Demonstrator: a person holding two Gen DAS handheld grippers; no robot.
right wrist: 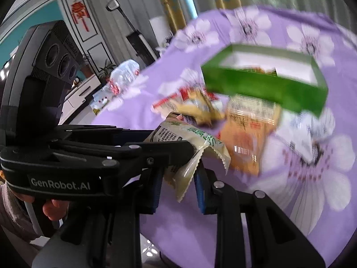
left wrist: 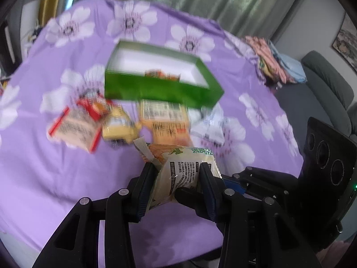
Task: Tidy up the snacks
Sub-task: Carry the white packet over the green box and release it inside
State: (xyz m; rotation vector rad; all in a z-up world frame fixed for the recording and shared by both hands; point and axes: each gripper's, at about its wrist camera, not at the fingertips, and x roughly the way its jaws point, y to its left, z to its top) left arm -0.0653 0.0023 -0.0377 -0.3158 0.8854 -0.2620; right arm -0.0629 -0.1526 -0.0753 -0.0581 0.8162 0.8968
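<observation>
green box (left wrist: 156, 89), white inside; lilac cloth (left wrist: 55, 178), white flowers; cream packet (left wrist: 178, 169), green print

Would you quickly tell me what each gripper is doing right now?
Left gripper: closed on the pale snack packet.
Right gripper: closed on the crimped end of the same packet.

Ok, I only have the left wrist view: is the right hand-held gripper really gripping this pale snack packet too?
Observer: Yes. The right hand-held gripper is shut on the crimped end of the pale packet.
Operator: Anything else on the table that I can't see?
Observer: A clear plastic bottle lies on the purple cloth, near its edge.
</observation>
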